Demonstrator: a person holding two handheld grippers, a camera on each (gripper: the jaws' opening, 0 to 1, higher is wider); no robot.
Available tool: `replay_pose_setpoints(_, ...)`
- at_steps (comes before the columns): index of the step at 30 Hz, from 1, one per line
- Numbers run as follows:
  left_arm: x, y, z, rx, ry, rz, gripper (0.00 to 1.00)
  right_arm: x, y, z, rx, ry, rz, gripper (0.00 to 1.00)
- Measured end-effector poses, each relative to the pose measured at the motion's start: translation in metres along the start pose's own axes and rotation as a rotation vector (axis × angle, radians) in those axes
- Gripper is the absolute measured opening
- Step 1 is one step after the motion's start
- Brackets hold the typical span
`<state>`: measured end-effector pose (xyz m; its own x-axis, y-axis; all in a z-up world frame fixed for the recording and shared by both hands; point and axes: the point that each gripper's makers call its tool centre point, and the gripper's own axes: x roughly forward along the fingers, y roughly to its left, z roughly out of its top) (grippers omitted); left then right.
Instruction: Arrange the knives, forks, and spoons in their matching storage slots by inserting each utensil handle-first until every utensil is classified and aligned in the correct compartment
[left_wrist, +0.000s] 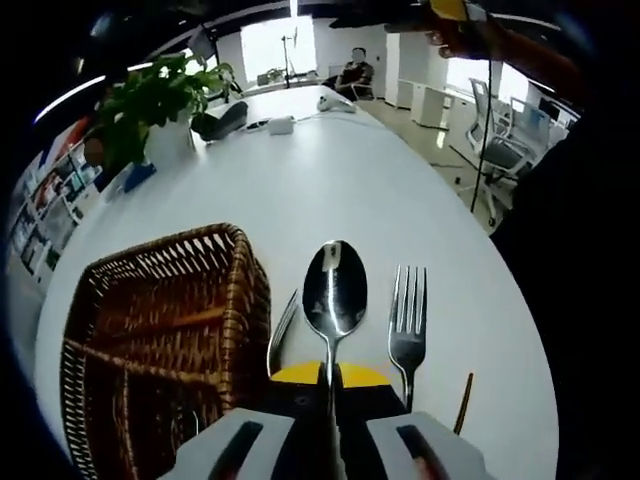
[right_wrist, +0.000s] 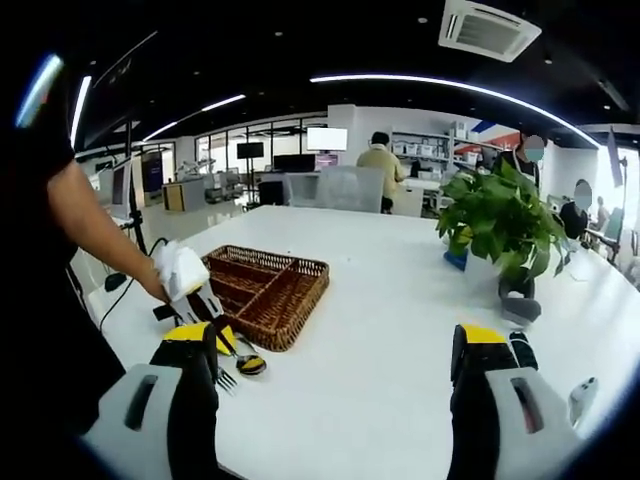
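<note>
My left gripper (left_wrist: 328, 398) is shut on the handle of a steel spoon (left_wrist: 335, 285), whose bowl points away from me just above the white table (left_wrist: 400, 190). A fork (left_wrist: 408, 322) lies to its right, and a second fork (left_wrist: 283, 335) lies to its left, against the wicker basket (left_wrist: 160, 340) with divided slots. In the right gripper view, my right gripper (right_wrist: 335, 395) stands wide open over bare table with nothing between its jaws. There a gloved hand holds the left gripper (right_wrist: 205, 310), with the spoon (right_wrist: 248, 365) and a fork (right_wrist: 225, 380) below it, beside the basket (right_wrist: 265, 290).
A thin brown stick (left_wrist: 465, 400) lies near the table's edge right of the fork. A potted plant (right_wrist: 500, 225) stands on the table past the basket, with small devices and cables beyond it. Office chairs and seated people are at the far end.
</note>
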<state>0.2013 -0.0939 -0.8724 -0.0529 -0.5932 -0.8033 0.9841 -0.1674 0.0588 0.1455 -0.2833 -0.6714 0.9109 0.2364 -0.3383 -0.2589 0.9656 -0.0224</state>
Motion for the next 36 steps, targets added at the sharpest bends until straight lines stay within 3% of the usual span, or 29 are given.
replay_pose_setpoints(4, -0.001, -0.001, 0.001, 0.069, 0.023, 0.006, 0.01, 0.0, 0.002, 0.0, -0.005, 0.002, 0.004, 0.99)
replay_pose_setpoints(22, -0.014, -0.016, 0.005, 0.081, 0.066, -0.065, 0.0, 0.01, 0.011, 0.006, -0.025, 0.015, 0.041, 0.99)
replay_pose_setpoints(27, -0.025, -0.018, 0.01, 0.092, 0.096, -0.07, 0.0, 0.013, 0.013, 0.01, -0.032, 0.01, 0.051, 0.99)
replay_pose_setpoints(29, -0.032, -0.02, 0.014, 0.108, 0.105, -0.073, 0.0, 0.014, 0.016, 0.016, -0.014, -0.02, 0.068, 0.99)
replay_pose_setpoints(36, -0.055, -0.015, 0.03, 0.108, 0.118, -0.056, 0.0, 0.02, 0.021, 0.017, -0.033, -0.003, 0.08, 0.99)
